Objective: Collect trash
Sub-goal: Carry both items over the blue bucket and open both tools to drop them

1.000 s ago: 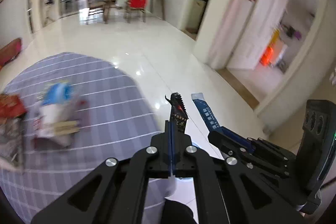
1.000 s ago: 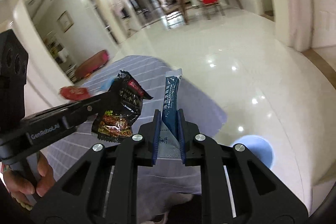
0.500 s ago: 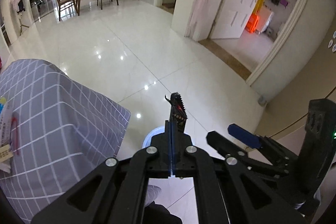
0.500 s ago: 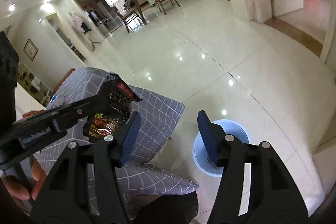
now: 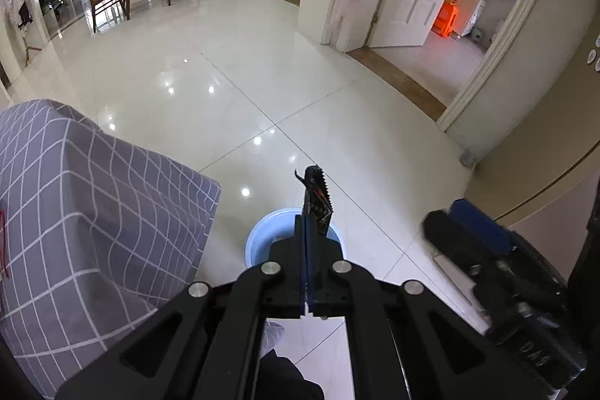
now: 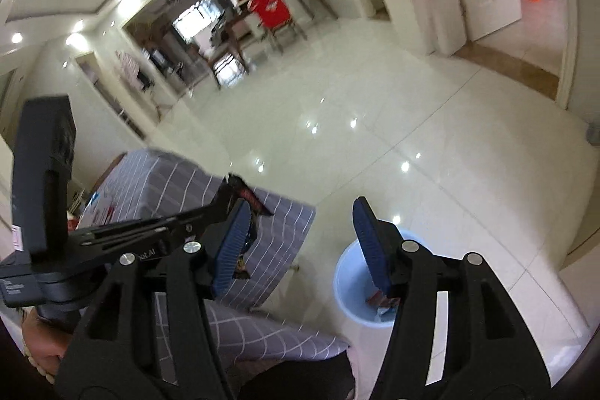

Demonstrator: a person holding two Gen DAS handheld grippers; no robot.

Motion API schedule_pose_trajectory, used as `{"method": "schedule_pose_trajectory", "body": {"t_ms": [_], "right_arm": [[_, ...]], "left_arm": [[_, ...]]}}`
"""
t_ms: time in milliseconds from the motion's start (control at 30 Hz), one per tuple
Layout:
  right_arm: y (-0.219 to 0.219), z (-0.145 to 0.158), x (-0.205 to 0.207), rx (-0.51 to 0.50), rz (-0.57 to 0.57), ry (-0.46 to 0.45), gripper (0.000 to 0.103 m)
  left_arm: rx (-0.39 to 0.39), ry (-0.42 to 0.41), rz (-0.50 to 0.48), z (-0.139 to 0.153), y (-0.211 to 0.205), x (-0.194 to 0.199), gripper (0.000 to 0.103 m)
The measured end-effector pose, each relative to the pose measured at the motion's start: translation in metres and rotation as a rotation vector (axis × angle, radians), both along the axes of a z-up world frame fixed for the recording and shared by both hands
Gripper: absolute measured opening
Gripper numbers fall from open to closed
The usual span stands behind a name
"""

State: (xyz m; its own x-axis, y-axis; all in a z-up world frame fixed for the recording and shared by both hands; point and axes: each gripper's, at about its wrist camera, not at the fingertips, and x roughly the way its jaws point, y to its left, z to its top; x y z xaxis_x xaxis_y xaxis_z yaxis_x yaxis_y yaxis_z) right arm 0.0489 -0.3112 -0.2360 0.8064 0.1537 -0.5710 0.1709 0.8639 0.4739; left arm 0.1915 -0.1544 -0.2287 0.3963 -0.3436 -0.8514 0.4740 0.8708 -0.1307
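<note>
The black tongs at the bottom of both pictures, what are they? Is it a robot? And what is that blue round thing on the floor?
No robot: a person holds one pair of tongs in each hand, and a small camera on each looks forward along its fingers. That is why you get two pictures, one from each hand. The left tongs are squeezed shut on a dark snack wrapper with a zigzag edge. The right tongs are wide open and hold nothing. The blue round thing is a bin on the shiny floor, with some trash already inside. Beside it is a table under a grey checked cloth.
</note>
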Motion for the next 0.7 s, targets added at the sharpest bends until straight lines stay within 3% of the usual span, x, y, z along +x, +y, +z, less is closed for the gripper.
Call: {"method": "schedule_pose_trajectory", "body": {"t_ms": [233, 300, 333, 367, 433, 700], "right_arm": [[-0.014, 0.006, -0.007, 0.009, -0.076, -0.027, 0.057], [-0.014, 0.007, -0.01, 0.012, -0.091, -0.04, 0.057], [-0.014, 0.008, -0.011, 0.01, -0.097, -0.041, 0.057], [-0.017, 0.007, -0.015, 0.011, -0.099, -0.039, 0.057], [-0.017, 0.006, -0.014, 0.014, -0.098, -0.034, 0.057], [0.002, 0.006, -0.012, 0.018, -0.043, -0.012, 0.059]], "left_arm": [[-0.028, 0.003, -0.025, 0.001, -0.014, 0.005, 0.003], [-0.025, 0.012, -0.017, -0.002, -0.018, 0.008, 0.031], [-0.015, 0.012, 0.001, -0.003, -0.016, 0.01, 0.078], [-0.021, 0.002, 0.017, -0.004, -0.014, 0.009, 0.091], [-0.068, -0.004, 0.032, -0.001, -0.007, 0.008, 0.091], [-0.058, -0.02, 0.098, 0.007, 0.029, -0.014, 0.091]]}}
